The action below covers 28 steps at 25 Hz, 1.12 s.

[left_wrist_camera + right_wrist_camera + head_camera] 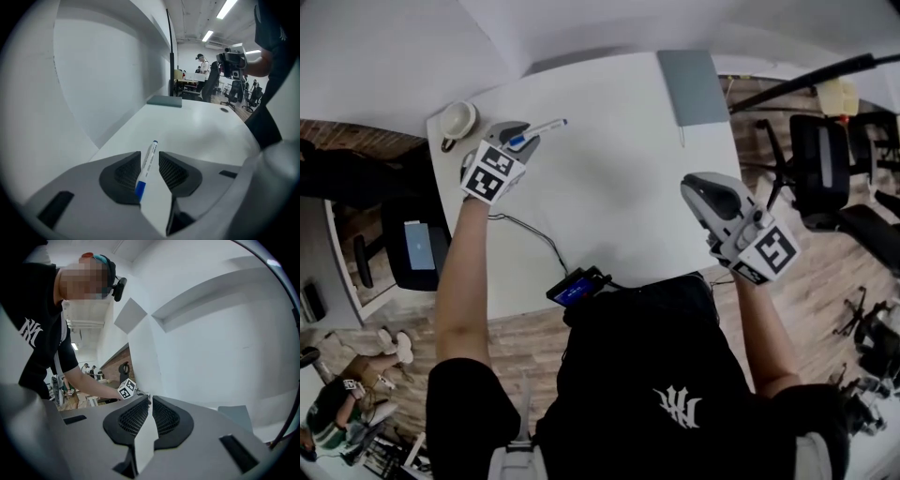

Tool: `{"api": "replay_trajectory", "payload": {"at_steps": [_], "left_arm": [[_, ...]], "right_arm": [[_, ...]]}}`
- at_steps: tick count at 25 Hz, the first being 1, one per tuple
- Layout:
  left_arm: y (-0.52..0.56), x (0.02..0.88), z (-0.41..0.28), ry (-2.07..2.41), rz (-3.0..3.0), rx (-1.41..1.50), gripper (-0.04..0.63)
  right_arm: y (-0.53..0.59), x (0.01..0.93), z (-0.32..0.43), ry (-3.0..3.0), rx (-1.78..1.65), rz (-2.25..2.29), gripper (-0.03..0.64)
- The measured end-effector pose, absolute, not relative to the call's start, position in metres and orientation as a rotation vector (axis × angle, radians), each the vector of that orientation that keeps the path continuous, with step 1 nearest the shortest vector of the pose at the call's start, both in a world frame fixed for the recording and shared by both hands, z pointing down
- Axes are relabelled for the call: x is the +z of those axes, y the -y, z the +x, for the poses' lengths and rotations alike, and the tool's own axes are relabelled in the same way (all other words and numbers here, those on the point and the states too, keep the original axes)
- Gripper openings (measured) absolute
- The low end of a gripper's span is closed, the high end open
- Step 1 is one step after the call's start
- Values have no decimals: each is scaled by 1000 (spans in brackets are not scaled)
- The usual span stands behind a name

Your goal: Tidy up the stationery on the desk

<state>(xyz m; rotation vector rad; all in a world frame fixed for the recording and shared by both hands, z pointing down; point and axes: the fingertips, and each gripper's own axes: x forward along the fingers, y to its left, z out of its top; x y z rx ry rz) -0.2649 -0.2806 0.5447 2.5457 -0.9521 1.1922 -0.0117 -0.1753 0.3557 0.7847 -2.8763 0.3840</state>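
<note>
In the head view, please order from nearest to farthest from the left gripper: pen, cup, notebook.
1. White pen with blue cap, between the left gripper's fingers.
2. Cream round cup, on its left.
3. Flat grey notebook, far right, at the back edge.

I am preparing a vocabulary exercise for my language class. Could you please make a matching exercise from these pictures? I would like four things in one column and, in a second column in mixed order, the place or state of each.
Column A
1. pen
2. grey notebook
3. white cup
4. right claw

Column B
a. at the left corner of the desk
b. shut, with nothing between its jaws
c. at the far edge of the desk
d. between the open jaws of the left claw

Right pairs: 1-d, 2-c, 3-a, 4-b
</note>
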Motion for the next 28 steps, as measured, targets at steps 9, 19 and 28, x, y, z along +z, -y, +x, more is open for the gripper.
{"api": "replay_trajectory", "payload": {"at_steps": [9, 19, 28], "left_arm": [[286, 595, -268, 807, 2517, 1404, 129], [280, 614, -272, 744, 2442, 1562, 106], [280, 611, -269, 769, 2390, 1561, 67]], "right_arm": [[180, 369, -10, 2844, 438, 804, 54], [178, 372, -5, 2847, 456, 801, 54], [174, 370, 7, 2856, 449, 812, 54]]}}
